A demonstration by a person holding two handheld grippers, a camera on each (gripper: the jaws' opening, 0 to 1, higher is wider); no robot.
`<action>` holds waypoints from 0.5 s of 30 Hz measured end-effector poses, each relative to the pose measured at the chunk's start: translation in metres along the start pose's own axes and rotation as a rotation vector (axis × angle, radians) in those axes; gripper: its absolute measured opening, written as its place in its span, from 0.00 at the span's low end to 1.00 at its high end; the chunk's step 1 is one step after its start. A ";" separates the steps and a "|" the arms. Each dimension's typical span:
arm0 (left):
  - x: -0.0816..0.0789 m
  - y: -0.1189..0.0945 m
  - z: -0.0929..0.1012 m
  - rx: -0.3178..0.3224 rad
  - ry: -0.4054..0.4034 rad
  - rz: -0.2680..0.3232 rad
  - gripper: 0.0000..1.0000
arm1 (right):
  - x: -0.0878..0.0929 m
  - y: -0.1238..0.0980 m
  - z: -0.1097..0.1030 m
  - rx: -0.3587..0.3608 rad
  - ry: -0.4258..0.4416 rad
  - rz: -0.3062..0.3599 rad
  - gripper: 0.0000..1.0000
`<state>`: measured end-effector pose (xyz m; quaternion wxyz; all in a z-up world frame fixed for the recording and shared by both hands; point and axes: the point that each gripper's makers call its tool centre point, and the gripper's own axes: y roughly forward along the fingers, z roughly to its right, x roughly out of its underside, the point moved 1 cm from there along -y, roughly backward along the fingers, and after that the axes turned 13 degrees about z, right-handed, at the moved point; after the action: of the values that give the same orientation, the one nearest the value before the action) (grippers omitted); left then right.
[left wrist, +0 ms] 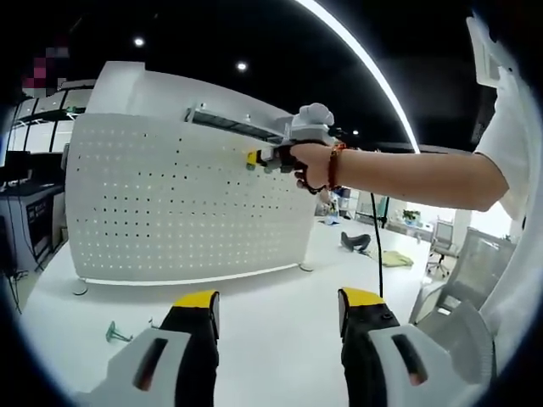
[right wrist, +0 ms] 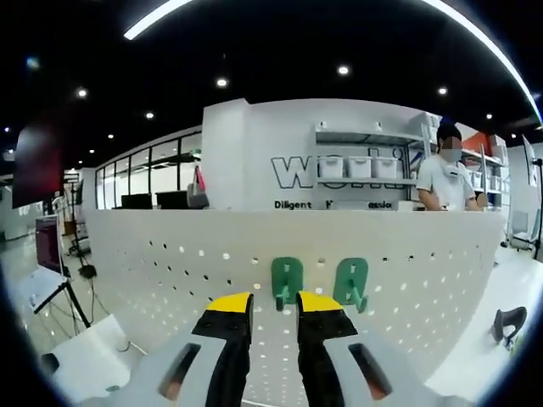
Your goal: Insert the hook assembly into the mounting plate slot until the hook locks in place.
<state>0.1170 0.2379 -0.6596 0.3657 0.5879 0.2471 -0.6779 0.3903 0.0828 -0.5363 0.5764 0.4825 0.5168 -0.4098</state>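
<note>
At the bottom of the left gripper view, left gripper with yellow-tipped jaws spread wide, nothing between them, above bare white table. Farther off, right gripper held in a hand, its tip against the upright white pegboard near the top edge. Small green hook lying loose on the table, left of the left jaw, well apart from the board.

In the right gripper view, right gripper nearly closed, a narrow gap between the jaws; cannot tell whether gripping the left green hook, whose lower end sits right at that gap. Second green hook mounted just beside it on the pegboard. Beyond the top edge: a person, shelves, wall lettering, dark ceiling with spotlights. Open tabletop in front of the board.
</note>
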 end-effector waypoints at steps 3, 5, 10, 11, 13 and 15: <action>0.000 0.000 -0.001 0.001 0.010 -0.008 0.58 | -0.001 -0.005 -0.002 -0.013 -0.004 0.003 0.21; 0.000 -0.001 -0.001 0.001 0.017 -0.012 0.58 | -0.001 -0.009 -0.002 -0.021 -0.008 0.002 0.22; 0.001 -0.005 -0.004 -0.006 0.033 -0.029 0.57 | -0.001 -0.018 -0.001 -0.022 -0.009 0.003 0.22; 0.002 -0.006 -0.004 -0.009 0.036 -0.037 0.57 | -0.002 -0.020 -0.001 -0.025 -0.007 0.004 0.22; 0.002 -0.007 -0.006 -0.017 0.043 -0.043 0.56 | -0.002 -0.025 -0.002 -0.029 -0.010 0.005 0.22; 0.004 -0.009 -0.010 -0.033 0.045 -0.051 0.53 | -0.003 -0.030 -0.001 -0.028 -0.012 0.011 0.22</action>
<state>0.1156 0.2506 -0.6659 0.3525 0.5905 0.2814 -0.6692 0.3608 0.0778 -0.5372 0.5883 0.4749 0.5163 -0.4022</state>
